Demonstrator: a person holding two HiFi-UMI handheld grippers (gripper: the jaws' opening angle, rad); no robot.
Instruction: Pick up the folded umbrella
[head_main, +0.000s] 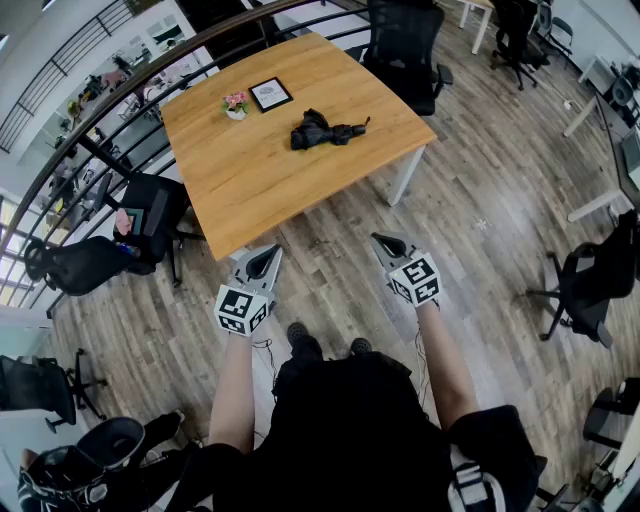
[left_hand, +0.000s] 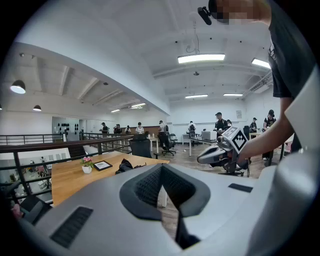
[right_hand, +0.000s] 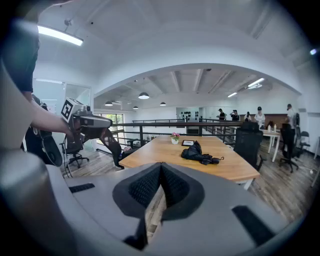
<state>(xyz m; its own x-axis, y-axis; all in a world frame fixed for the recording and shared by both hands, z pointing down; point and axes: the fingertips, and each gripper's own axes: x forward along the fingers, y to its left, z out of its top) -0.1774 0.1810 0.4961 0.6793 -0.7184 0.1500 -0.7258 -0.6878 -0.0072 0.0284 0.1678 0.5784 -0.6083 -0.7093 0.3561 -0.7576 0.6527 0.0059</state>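
Note:
The folded black umbrella (head_main: 325, 130) lies on the wooden table (head_main: 260, 170), towards its far right side; it also shows in the right gripper view (right_hand: 199, 154) and partly in the left gripper view (left_hand: 129, 165). Both grippers hang in the air over the floor, short of the table's near edge. My left gripper (head_main: 264, 257) is shut with nothing in it, jaws together. My right gripper (head_main: 383, 241) is shut and empty too. Each gripper shows in the other's view: the right gripper (left_hand: 202, 159) and the left gripper (right_hand: 105, 121).
A small pot of pink flowers (head_main: 236, 104) and a black picture frame (head_main: 270, 94) stand on the table behind the umbrella. Black office chairs (head_main: 405, 50) stand at the table's far side, and another chair (head_main: 145, 215) at its left. A railing (head_main: 90, 120) runs behind. People stand far off.

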